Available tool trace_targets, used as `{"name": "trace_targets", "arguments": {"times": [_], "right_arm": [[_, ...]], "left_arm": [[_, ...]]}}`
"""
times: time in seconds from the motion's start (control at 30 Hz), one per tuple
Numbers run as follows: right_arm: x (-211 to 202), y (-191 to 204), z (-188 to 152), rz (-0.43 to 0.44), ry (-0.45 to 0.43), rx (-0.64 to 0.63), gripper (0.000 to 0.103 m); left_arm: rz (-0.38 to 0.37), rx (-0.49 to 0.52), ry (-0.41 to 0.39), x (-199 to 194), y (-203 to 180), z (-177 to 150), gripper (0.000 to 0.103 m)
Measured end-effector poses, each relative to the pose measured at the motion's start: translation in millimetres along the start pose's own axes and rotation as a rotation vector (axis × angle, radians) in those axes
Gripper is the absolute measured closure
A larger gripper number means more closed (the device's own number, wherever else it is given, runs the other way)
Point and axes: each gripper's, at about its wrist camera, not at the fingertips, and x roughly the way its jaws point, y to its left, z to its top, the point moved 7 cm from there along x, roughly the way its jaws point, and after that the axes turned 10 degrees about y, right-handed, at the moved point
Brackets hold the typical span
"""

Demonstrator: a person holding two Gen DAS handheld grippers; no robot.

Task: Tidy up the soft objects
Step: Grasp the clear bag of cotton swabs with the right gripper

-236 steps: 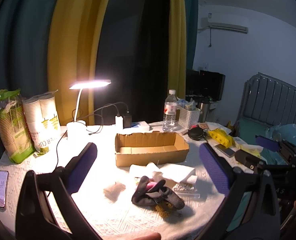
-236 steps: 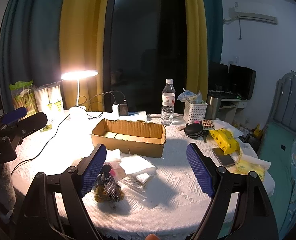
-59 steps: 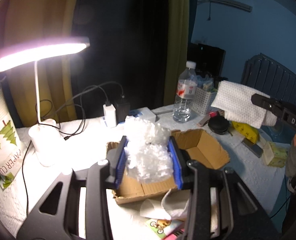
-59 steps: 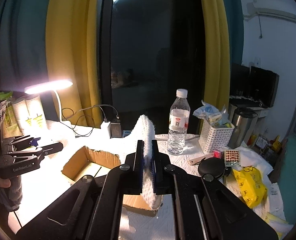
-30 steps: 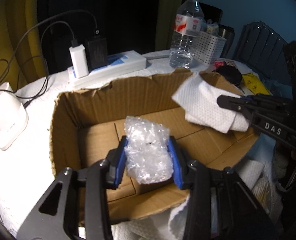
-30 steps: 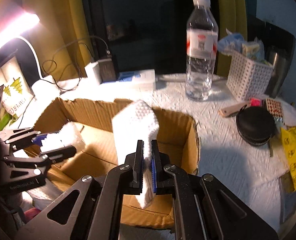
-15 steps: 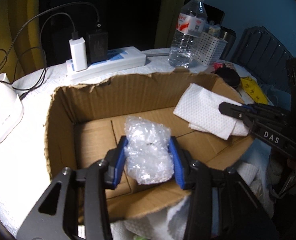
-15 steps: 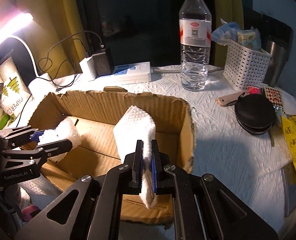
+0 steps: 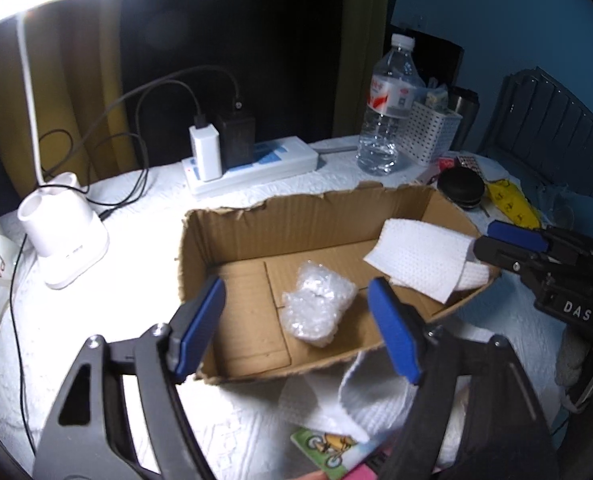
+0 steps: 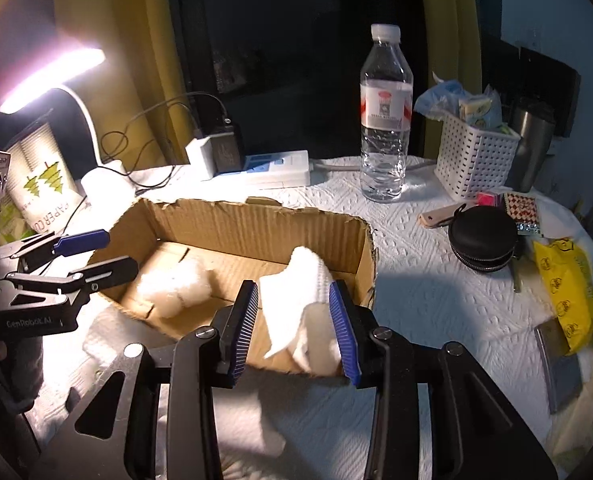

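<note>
An open cardboard box (image 9: 232,236) (image 10: 224,220) stands on the white table. A wad of bubble wrap (image 9: 316,304) (image 10: 172,288) lies on its floor. A folded white cloth (image 9: 420,260) (image 10: 300,300) rests in the box's right end against the wall. My left gripper (image 9: 296,320) is open and empty just above the box's near wall, the bubble wrap between and beyond its pads. My right gripper (image 10: 292,320) is open with the white cloth loose between its blue pads. It also shows in the left wrist view (image 9: 512,240).
A desk lamp base (image 9: 62,236), power strip with chargers (image 9: 248,164), water bottle (image 10: 384,120), white basket (image 10: 476,156), black round case (image 10: 482,240) and yellow packet (image 10: 568,280) surround the box. More white cloths (image 9: 356,404) and a picture card (image 9: 328,448) lie in front.
Both grippers have opened. The left let go of the bubble wrap, which now lies on the box floor. The right released the white cloth inside the box. Both pulled back slightly.
</note>
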Motion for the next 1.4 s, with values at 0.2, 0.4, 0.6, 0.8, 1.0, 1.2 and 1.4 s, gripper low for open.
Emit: {"name": "trace_targets", "arguments": {"times": [0.2, 0.4, 0.6, 0.8, 1.0, 1.2, 1.4], "right_arm": [[-22, 19, -11, 0.010, -0.024, -0.022, 0.057], [-34, 38, -26, 0.024, -0.029, -0.041, 0.056], [-38, 52, -43, 0.033, -0.010, -0.050, 0.047], [-46, 56, -60, 0.031, -0.012, -0.045, 0.044], [-51, 53, -80, 0.026, -0.002, -0.030, 0.044], [-56, 46, -102, 0.016, 0.006, -0.009, 0.044], [-55, 37, -120, 0.017, 0.020, 0.020, 0.044]], "left_arm": [[0.005, 0.001, -0.024, -22, 2, -16, 0.028], [0.005, -0.008, -0.035, -37, 6, -36, 0.028], [-0.006, -0.021, -0.034, -46, 6, -55, 0.028], [-0.030, -0.021, -0.022, -50, 0, -78, 0.027], [-0.057, -0.031, 0.003, -50, -8, -104, 0.022], [-0.117, -0.068, 0.020, -51, -18, -127, 0.016], [-0.160, -0.064, 0.075, -42, -36, -144, 0.011]]}}
